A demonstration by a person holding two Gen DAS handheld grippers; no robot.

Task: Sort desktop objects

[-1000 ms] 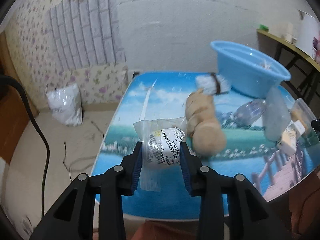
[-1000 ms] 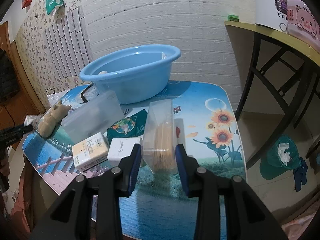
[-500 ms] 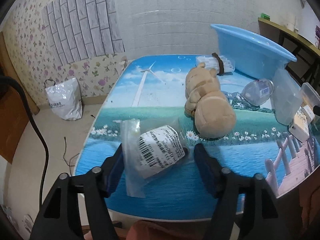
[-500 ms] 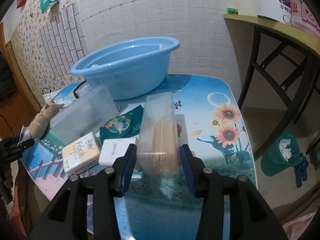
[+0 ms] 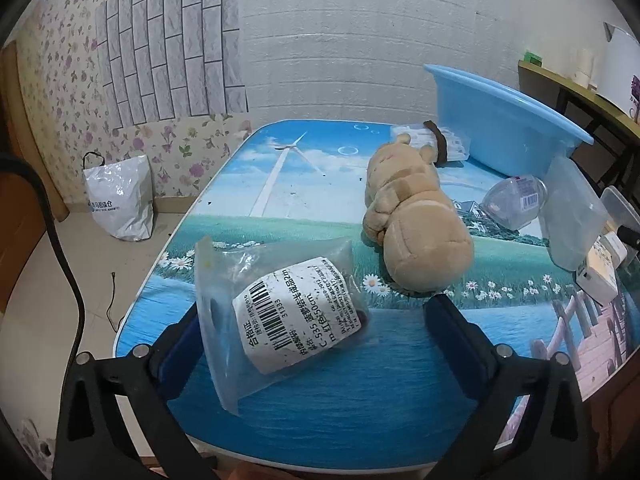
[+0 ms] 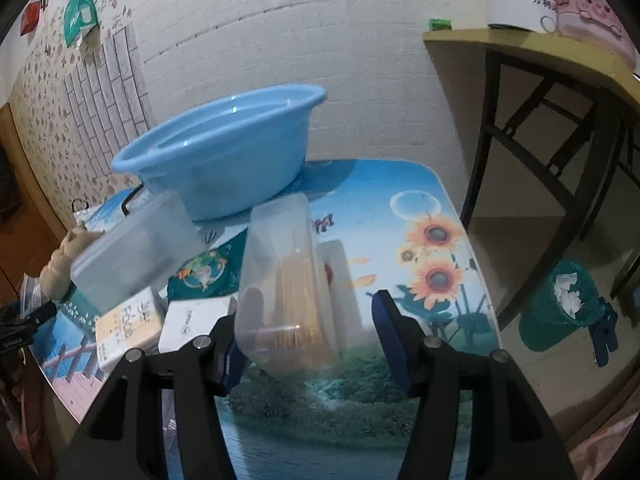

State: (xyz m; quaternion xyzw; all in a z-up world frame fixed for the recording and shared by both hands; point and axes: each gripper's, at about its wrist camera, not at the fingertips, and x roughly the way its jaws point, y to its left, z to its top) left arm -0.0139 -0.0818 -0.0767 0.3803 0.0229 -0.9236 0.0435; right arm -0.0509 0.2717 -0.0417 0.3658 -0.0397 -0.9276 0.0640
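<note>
Left wrist: printed tabletop (image 5: pixel 304 184), brick-pattern wall (image 5: pixel 340 40), floral wallpaper (image 5: pixel 72 92).

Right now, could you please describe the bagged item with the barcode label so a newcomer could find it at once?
Start at the blue basin, then come forward past the tan plush toy. At the table's near edge, the clear zip bag lies between the wide-open left gripper fingers. Only it bears a white barcode label.

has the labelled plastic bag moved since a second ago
Yes. The labelled plastic bag was held upright; it now lies tilted on the table, released as the left gripper fingers have just been opening.
</note>
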